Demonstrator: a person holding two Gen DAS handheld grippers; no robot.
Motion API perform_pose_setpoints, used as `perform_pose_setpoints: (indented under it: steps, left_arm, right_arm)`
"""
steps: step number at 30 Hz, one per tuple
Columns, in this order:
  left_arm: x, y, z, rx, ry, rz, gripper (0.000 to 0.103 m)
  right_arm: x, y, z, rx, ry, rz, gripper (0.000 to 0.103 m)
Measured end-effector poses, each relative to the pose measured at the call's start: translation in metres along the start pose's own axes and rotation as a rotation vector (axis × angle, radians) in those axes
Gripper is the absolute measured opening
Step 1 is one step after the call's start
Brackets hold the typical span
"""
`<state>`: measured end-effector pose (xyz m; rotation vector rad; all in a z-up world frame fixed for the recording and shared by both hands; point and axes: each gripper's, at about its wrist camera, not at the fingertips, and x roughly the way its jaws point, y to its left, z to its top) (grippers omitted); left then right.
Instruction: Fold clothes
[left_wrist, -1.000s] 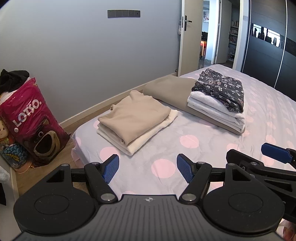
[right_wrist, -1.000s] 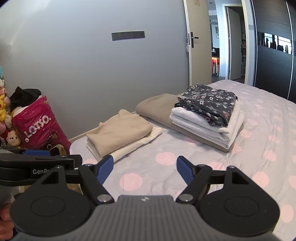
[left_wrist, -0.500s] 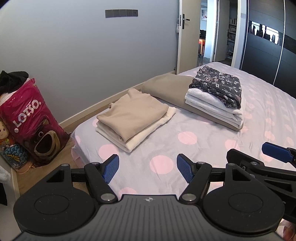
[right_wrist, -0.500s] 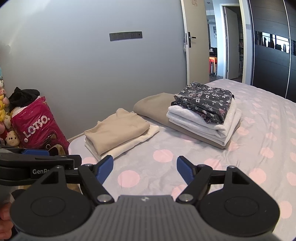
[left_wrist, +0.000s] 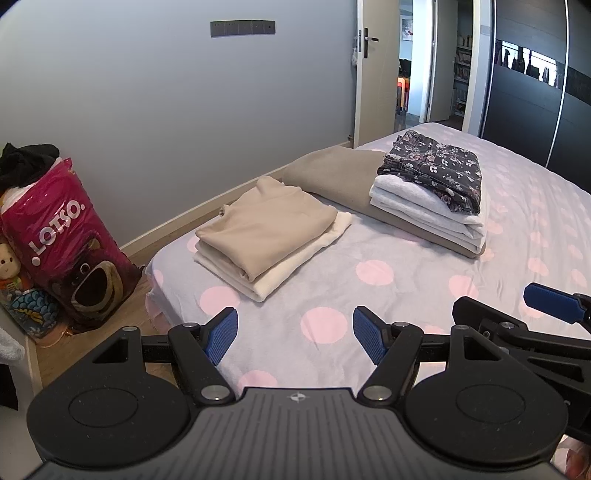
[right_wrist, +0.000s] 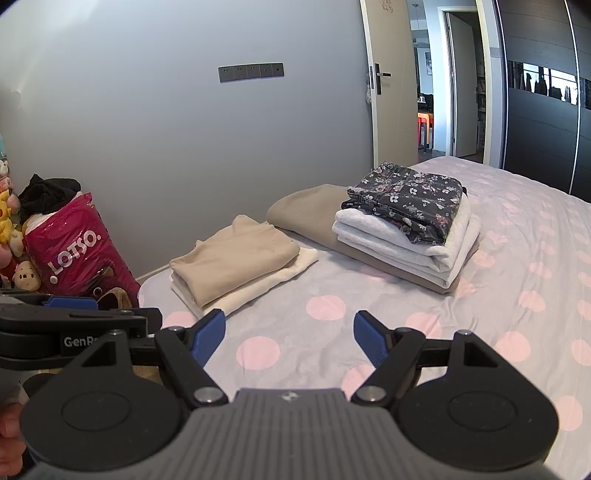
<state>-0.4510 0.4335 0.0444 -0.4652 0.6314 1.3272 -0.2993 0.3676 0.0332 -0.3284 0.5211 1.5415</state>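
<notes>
The left hand-held gripper (left_wrist: 294, 334) is hovering over the near edge of the bed (left_wrist: 406, 280) with its blue-padded fingers (left_wrist: 221, 334) spread wide and nothing lying between them. The right hand-held gripper (right_wrist: 289, 335) is hovering just beside it, likewise spread and gripping nothing; each is showing at the edge of the other's view. The clothes are lying folded on the bed, well apart from both grippers. On the left, close to the bed's edge, a beige folded garment (left_wrist: 264, 225) is sitting on top of a cream folded garment (left_wrist: 295, 258). Farther back and to the right, a dark floral garment (left_wrist: 436, 168) is resting on a white folded stack (left_wrist: 424, 206), which is itself lying on a tan folded blanket (left_wrist: 332, 177). The two piles are lying near each other but not touching. On the floor at far left, a pink Lotso bag (left_wrist: 62, 243) is standing against the grey wall (left_wrist: 166, 110), with soft toys (right_wrist: 14, 236) crowding beside it.
</notes>
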Motion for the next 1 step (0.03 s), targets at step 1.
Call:
perform_pose_setpoints:
  steps: [1]
  left_arm:
    - [-0.0007,-0.0001,-0.0004,-0.001,-0.003,0.001,0.068]
  right_arm:
    - [-0.0004,-0.0002,-0.0001,0.003,0.0,0.0,0.079]
